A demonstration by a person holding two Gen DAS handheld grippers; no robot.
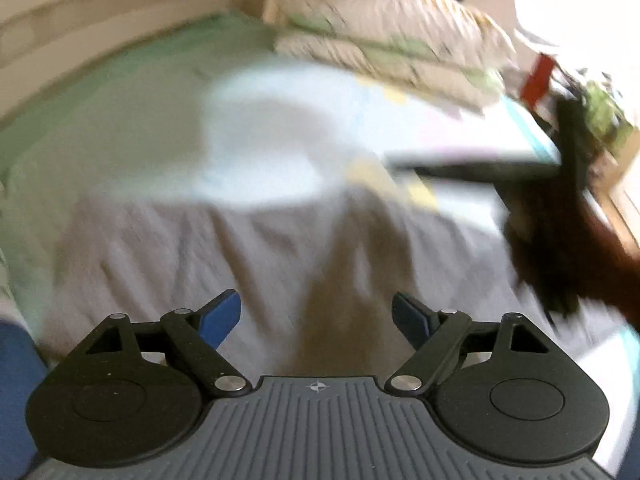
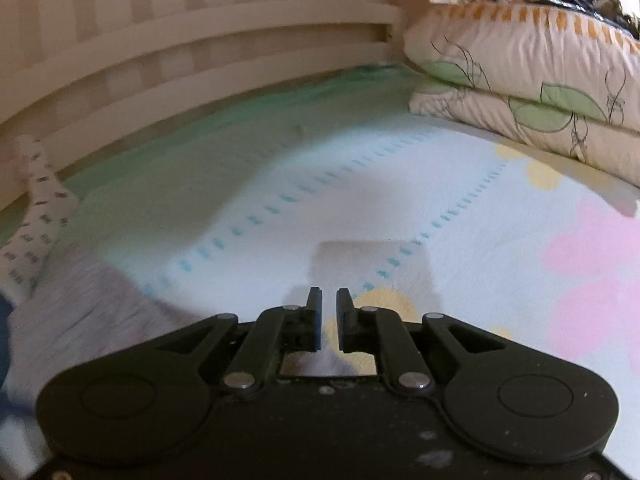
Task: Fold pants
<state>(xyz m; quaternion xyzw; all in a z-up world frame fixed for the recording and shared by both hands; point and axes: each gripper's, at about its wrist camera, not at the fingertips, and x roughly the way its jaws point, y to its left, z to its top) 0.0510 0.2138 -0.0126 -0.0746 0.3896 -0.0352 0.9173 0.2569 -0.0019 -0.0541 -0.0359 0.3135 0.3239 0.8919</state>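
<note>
Left gripper (image 1: 316,316) fills the bottom of the left wrist view, its two blue-tipped fingers (image 1: 222,318) spread wide apart with nothing between them. Beyond the tips, from about 9 o'clock through 12 to 2 o'clock of the gripper, lie the grey pants (image 1: 192,248), spread flat on the bed sheet (image 1: 120,92); this view is heavily blurred, so the folds cannot be read. A brownish shadow runs up the fabric at 12 o'clock. Stacked pillows (image 1: 384,36) sit at roughly 12 to 1 o'clock at the far end of the bed, and a pale slatted bed rail (image 1: 80,12) curves along 10 to 11 o'clock. At 3 o'clock a dark blurred shape, which seems to be the other tool with a forearm behind it, hangs over the bed edge.

Right gripper (image 2: 329,316) sits low in the right wrist view, its fingers drawn close with only a narrow slit between them, and I cannot tell whether cloth is pinched there. The pants appear as a grey mass (image 2: 80,304) at 8 to 9 o'clock, touching the gripper's left side. Ahead at 12 o'clock spreads the flowered, dash-stitched sheet (image 2: 360,184), green toward the rail (image 2: 200,48) at 11 o'clock. The leaf-patterned pillows (image 2: 520,80) lie at 2 o'clock. A white spotted cloth (image 2: 38,200) stands at 9 o'clock
</note>
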